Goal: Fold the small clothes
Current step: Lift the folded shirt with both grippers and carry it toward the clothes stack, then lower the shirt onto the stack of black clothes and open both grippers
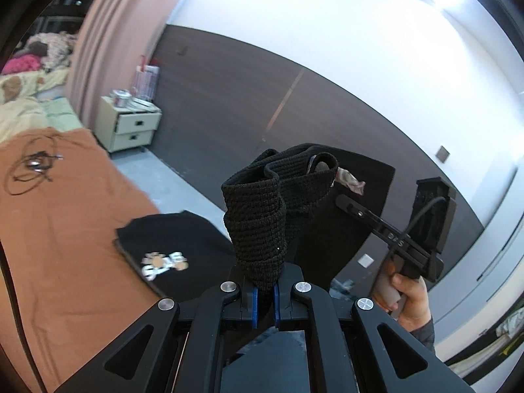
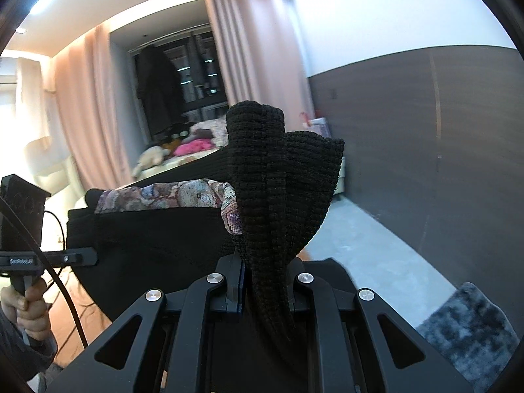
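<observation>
A black garment hangs in the air, stretched between my two grippers. In the left wrist view my left gripper (image 1: pixel 266 290) is shut on its black ribbed band (image 1: pixel 258 226), and the cloth (image 1: pixel 330 229) runs right to my right gripper (image 1: pixel 347 204). In the right wrist view my right gripper (image 2: pixel 265 281) is shut on the bunched ribbed band (image 2: pixel 278 190). The cloth (image 2: pixel 157 239) spans left to the left gripper (image 2: pixel 86 257), with a patterned inner strip (image 2: pixel 163 196) along its top edge. A folded black garment with a white print (image 1: pixel 170 252) lies on the orange bedspread (image 1: pixel 65 245).
A black cable (image 1: pixel 32 167) lies coiled on the bedspread. A cream nightstand (image 1: pixel 131 124) stands by the pink curtain (image 1: pixel 104 49), with grey floor (image 1: pixel 183 180) beside it. Piled clothes (image 2: pixel 193 145) lie on a far bed. Grey fuzzy cloth (image 2: pixel 471 327) shows at lower right. A hand (image 1: pixel 409 298) holds the right gripper's handle.
</observation>
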A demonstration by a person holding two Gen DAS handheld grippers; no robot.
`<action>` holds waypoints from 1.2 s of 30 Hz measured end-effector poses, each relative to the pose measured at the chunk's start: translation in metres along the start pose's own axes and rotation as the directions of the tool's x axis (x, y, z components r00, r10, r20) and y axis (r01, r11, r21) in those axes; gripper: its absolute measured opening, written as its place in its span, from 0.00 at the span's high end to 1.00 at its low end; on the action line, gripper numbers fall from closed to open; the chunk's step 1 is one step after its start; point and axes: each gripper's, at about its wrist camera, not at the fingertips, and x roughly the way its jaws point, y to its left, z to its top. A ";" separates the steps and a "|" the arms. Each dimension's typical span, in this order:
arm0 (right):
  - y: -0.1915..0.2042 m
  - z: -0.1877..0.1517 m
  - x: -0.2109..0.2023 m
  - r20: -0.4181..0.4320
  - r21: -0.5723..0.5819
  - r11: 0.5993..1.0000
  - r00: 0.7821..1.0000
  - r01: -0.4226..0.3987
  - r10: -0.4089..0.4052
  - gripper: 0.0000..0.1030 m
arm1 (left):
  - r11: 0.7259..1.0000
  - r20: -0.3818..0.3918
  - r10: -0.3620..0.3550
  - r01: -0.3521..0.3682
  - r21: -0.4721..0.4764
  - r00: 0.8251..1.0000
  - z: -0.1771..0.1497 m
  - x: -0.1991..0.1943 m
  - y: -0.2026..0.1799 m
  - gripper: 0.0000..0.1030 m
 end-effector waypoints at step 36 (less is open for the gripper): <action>0.154 -0.062 0.238 -0.367 0.010 0.981 0.913 0.192 -0.175 0.86 | 0.962 -0.267 0.102 -0.164 -0.220 0.958 -0.013 0.234 0.237 0.93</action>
